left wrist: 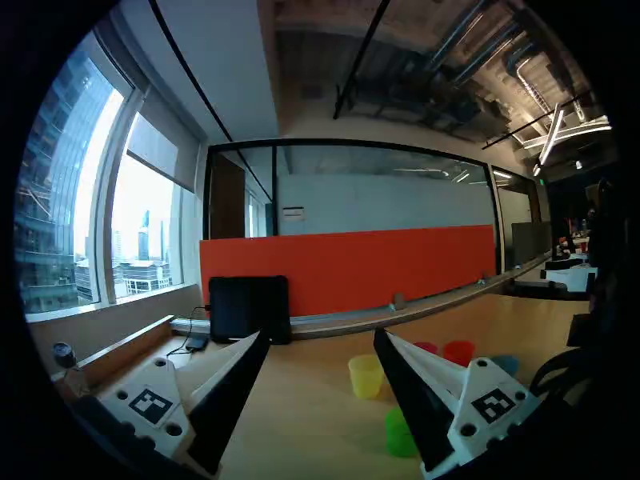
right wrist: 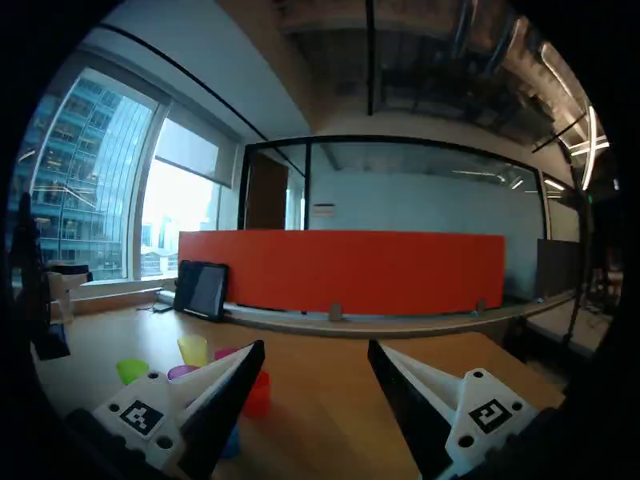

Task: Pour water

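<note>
Several small coloured plastic cups stand on a wooden desk (left wrist: 320, 416). In the left gripper view a yellow cup (left wrist: 366, 375) sits between the fingers' lines, a green cup (left wrist: 398, 432) lies close by the right finger, and a red cup (left wrist: 459, 352) and a blue cup (left wrist: 505, 364) stand behind that finger. My left gripper (left wrist: 320, 344) is open and holds nothing. In the right gripper view the yellow cup (right wrist: 193, 350), green cup (right wrist: 132, 370), a purple cup (right wrist: 182, 372) and the red cup (right wrist: 258, 394) cluster at lower left. My right gripper (right wrist: 316, 352) is open above bare desk (right wrist: 320, 416).
An orange partition (left wrist: 352, 268) runs along the desk's far edge, with a dark tablet (left wrist: 249, 308) propped before it and a cable beside it. Large windows (left wrist: 72, 208) lie to the left. Dark equipment (right wrist: 36, 296) stands at the left edge in the right gripper view.
</note>
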Tool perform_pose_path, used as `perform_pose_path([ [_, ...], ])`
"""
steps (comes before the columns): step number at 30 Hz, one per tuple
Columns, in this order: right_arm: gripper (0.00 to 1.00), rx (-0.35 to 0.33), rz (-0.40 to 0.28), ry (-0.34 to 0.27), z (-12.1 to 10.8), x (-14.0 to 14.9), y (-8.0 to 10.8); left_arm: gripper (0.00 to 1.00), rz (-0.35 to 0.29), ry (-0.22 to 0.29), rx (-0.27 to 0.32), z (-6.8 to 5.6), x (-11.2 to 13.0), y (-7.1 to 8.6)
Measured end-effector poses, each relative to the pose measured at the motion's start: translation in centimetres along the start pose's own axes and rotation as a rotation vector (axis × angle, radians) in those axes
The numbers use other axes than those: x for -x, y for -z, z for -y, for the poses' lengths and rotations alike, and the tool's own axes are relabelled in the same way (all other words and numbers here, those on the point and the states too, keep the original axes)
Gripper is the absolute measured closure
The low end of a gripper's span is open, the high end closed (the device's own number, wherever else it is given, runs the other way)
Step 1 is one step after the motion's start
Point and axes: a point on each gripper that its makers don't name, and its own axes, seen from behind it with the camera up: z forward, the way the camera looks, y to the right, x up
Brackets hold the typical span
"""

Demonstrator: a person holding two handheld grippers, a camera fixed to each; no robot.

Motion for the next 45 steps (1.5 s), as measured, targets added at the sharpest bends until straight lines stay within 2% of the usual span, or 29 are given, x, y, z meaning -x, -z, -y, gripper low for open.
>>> perform_pose_path([
  [5, 0.0, 0.079, -0.036, 0.002, -1.5, -0.7, 0.2, 0.03, -0.022, 0.0, -0.07, 1.1, -0.4, 0.2],
  [9, 0.0, 0.123, -0.048, 0.008, -2.2, -1.0, 0.4, 0.03, -0.012, 0.01, -0.105, 1.5, 0.4, 0.3],
  [17, 0.0, 0.156, -0.049, 0.026, -2.8, -0.8, 0.8, 0.03, 0.023, 0.043, -0.12, 1.8, 2.0, -0.3],
  [23, 0.0, 0.201, -0.048, 0.046, -3.9, -0.4, 1.1, 0.03, 0.022, 0.02, -0.133, 1.9, 2.3, -0.5],
  [29, 0.0, 0.211, -0.031, 0.056, -4.0, 0.6, 1.4, 0.03, 0.011, -0.006, -0.147, 2.1, 2.4, -0.7],
  [35, 0.0, 0.209, -0.019, 0.043, -3.8, 1.2, 1.5, 0.03, 0.004, -0.004, -0.158, 2.3, 3.0, -0.6],
  [45, 0.0, 0.197, -0.01, 0.03, -3.1, 1.4, 1.5, 0.03, 0.02, -0.004, -0.177, 2.9, 5.5, 0.0],
])
